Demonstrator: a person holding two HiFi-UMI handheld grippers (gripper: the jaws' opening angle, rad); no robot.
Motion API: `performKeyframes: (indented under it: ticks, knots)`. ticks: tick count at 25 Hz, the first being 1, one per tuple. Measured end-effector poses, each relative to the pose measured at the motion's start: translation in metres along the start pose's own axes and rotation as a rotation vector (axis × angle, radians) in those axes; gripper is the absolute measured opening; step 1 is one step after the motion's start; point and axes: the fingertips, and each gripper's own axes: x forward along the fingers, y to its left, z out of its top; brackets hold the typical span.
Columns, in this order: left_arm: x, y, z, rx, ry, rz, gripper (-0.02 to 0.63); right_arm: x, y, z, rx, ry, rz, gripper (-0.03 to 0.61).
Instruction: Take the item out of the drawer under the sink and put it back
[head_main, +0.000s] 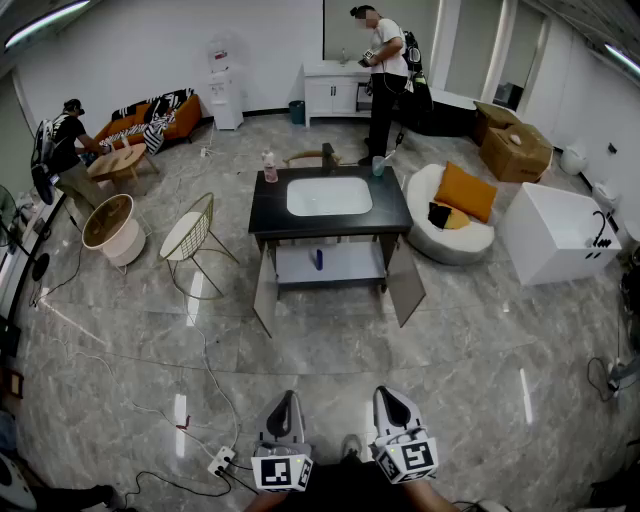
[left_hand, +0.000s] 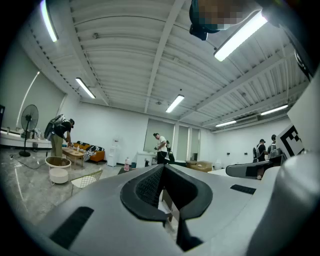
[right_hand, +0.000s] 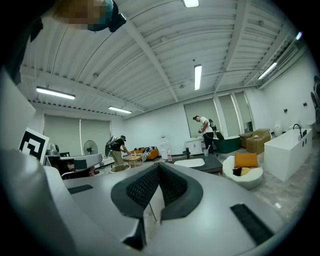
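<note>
My left claw (head_main: 286, 400) and right claw (head_main: 391, 395) are both closed tight, empty. The blue item (head_main: 318, 259) sits well ahead in the open cabinet (head_main: 352, 263) under the sink (head_main: 329, 196) (wire chair (head_main: 192, 235) beside it).

no legible text, labels, numbers or signs

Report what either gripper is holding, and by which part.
Nothing is held: the left gripper and the right gripper are both shut and empty.
</note>
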Motion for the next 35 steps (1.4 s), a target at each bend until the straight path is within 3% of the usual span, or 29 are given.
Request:
performKeyframes:
  ticks: [17, 35]
  knots:
    - [0.012, -0.028, -0.002, 0.01, -0.003, -0.006, 0.014, -0.006, -0.025, -0.003, 0.02, 0.013, 0.014, 0.009]
    - [0.067, -0.073, -0.017, 0.042, 0.024, 0.039, 0.014, 0.038, -0.098, -0.016, -0.015, 0.043, 0.1, 0.009]
